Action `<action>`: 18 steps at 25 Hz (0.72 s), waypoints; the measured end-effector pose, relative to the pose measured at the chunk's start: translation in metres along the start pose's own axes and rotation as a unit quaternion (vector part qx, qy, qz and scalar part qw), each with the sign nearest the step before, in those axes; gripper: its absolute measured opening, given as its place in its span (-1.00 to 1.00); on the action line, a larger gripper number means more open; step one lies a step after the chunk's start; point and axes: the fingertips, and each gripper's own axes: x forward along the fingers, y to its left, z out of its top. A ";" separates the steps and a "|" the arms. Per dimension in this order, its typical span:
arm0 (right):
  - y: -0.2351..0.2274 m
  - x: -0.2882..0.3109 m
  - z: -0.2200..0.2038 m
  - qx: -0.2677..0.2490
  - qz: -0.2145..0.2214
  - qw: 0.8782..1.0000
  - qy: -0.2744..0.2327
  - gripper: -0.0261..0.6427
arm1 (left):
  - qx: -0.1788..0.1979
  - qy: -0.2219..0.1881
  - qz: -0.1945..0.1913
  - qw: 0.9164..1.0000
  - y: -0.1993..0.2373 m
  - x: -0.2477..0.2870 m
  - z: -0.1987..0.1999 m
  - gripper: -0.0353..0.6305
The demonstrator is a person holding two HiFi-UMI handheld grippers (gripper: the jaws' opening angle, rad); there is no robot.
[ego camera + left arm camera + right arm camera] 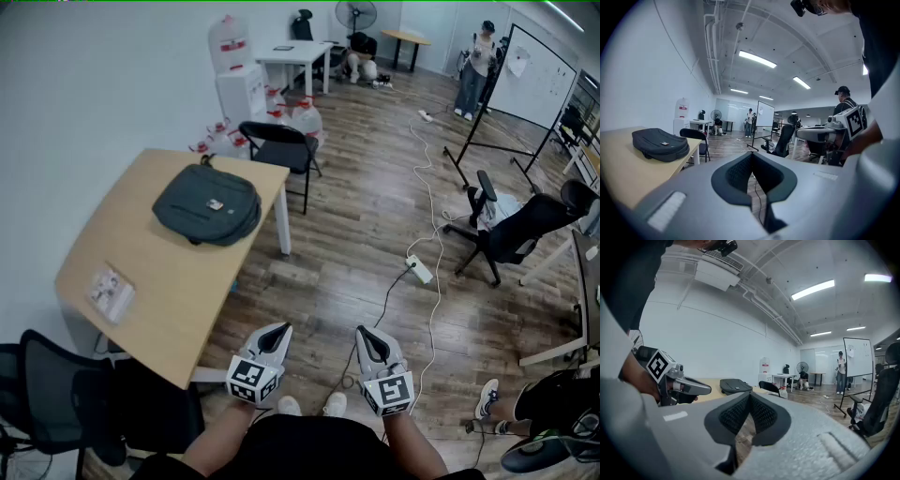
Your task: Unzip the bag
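Observation:
A dark grey bag [207, 203] lies zipped flat on the far end of the light wooden table [150, 281]. It also shows as the bag [661, 144] in the left gripper view and as the bag [736, 386] in the right gripper view. My left gripper [280, 329] and right gripper [362, 332] hang side by side over the floor in front of my waist, well short of the bag. Both have their jaws closed tip to tip with nothing between them, as seen at the left gripper [751, 157] and the right gripper [750, 397].
A small packet [112, 292] lies on the table's near part. A black folding chair [279, 145] stands behind the table, an office chair [56, 394] at its near left corner. A power strip [419, 269] with cable crosses the floor; another office chair [516, 230] stands to the right.

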 end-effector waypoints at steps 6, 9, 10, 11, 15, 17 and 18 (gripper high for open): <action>0.010 0.010 0.003 -0.004 0.001 1.000 0.002 -0.92 | -0.002 0.001 -0.001 1.000 0.011 -0.007 -0.002 -0.84; 0.018 0.016 0.002 -0.005 -0.001 1.000 0.006 -0.92 | -0.005 0.001 0.000 1.000 0.020 -0.013 -0.006 -0.84; 0.020 0.019 0.002 -0.006 -0.002 1.000 0.005 -0.92 | -0.006 0.001 0.000 1.000 0.024 -0.015 -0.007 -0.83; 0.023 0.021 0.003 -0.008 -0.004 1.000 0.004 -0.92 | -0.007 0.001 0.000 1.000 0.028 -0.018 -0.008 -0.84; 0.033 0.029 0.003 -0.008 -0.015 1.000 0.007 -0.92 | -0.005 -0.001 -0.001 1.000 0.043 -0.029 -0.007 -0.84; 0.040 0.036 0.006 -0.008 -0.013 1.000 0.005 -0.92 | -0.002 0.001 0.000 1.000 0.052 -0.034 -0.008 -0.84; 0.043 0.039 0.006 -0.008 -0.012 1.000 0.004 -0.92 | -0.002 0.002 0.001 1.000 0.057 -0.035 -0.010 -0.84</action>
